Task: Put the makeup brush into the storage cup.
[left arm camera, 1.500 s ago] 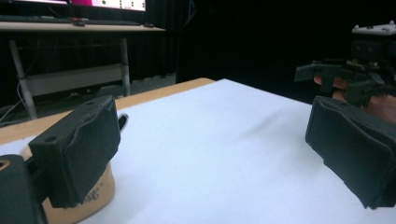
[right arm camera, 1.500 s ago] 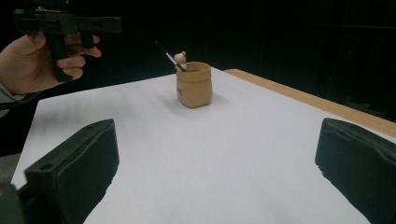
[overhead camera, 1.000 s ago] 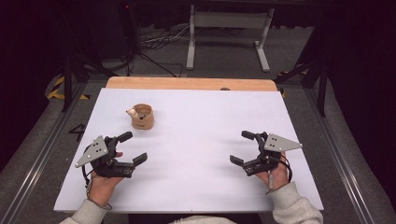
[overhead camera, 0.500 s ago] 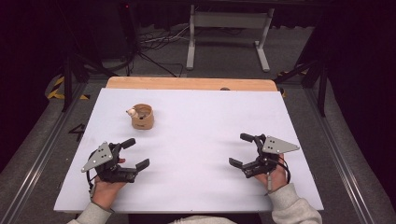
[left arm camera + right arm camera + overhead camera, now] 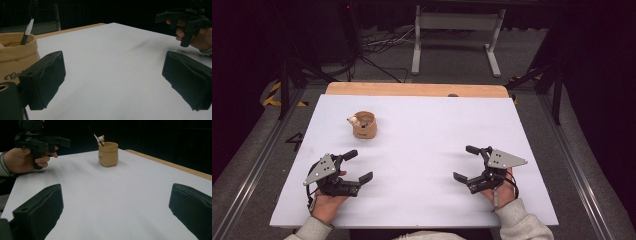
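Thing in hand: a small tan pot (image 5: 364, 125) standing upright on the white counter (image 5: 427, 130), toward the far left corner, with a thin dark-handled brush (image 5: 27, 31) leaning out of it and a little pale figure at its rim.
Left tongs (image 5: 354, 166): released, jaws wide apart, nothing between them, resting near the near left edge.
Right tongs (image 5: 466, 163): likewise released and empty, near the near right edge.
Bearing: the pot lies straight ahead of the left tongs, toward the far edge; from the right tongs it sits well apart, across the counter on a diagonal.
Nearer hand: the left, by my judgement.
Long axis: the pot's is vertical; the brush tilts off it.
Writing: dark script on the pot's side, perhaps starting "Co", too blurred to read.
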The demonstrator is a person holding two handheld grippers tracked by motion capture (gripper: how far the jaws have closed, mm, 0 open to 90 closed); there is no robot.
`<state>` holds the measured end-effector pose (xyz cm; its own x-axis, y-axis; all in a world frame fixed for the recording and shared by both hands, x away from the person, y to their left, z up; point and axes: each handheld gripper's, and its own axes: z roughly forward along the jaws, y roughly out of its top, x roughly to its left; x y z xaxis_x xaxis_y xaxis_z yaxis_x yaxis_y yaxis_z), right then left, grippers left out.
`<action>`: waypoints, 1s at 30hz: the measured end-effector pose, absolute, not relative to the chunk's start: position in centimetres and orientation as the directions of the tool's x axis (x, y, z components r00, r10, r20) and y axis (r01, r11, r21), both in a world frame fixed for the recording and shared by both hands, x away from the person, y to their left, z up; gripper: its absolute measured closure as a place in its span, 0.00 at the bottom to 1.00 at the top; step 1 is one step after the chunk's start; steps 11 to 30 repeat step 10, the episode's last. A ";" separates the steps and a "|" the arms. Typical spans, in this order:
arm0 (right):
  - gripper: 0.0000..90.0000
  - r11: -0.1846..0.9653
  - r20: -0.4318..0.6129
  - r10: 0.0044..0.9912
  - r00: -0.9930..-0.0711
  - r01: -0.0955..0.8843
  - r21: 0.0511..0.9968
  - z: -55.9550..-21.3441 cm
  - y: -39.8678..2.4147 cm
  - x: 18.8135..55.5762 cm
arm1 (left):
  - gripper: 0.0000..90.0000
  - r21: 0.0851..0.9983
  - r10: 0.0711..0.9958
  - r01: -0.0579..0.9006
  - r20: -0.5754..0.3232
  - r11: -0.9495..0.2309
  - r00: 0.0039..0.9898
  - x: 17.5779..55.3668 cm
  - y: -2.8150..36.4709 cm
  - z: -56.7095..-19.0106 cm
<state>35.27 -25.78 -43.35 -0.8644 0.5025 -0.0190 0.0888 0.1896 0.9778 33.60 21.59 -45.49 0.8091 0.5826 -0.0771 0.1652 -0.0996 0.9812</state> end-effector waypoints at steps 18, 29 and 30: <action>0.00 0.179 -0.007 0.514 -0.858 0.100 0.979 -43.4 -25.9 35.3 | 0.06 0.979 0.583 0.178 -0.090 -0.095 0.807 33.7 21.5 -45.6; 0.00 0.179 -0.007 0.514 -0.858 0.100 0.979 -43.4 -25.9 35.3 | 0.06 0.979 0.583 0.178 -0.090 -0.095 0.807 33.7 21.5 -45.6; 0.00 0.179 -0.007 0.514 -0.858 0.100 0.979 -43.4 -25.9 35.3 | 0.06 0.979 0.583 0.178 -0.090 -0.095 0.807 33.7 21.5 -45.6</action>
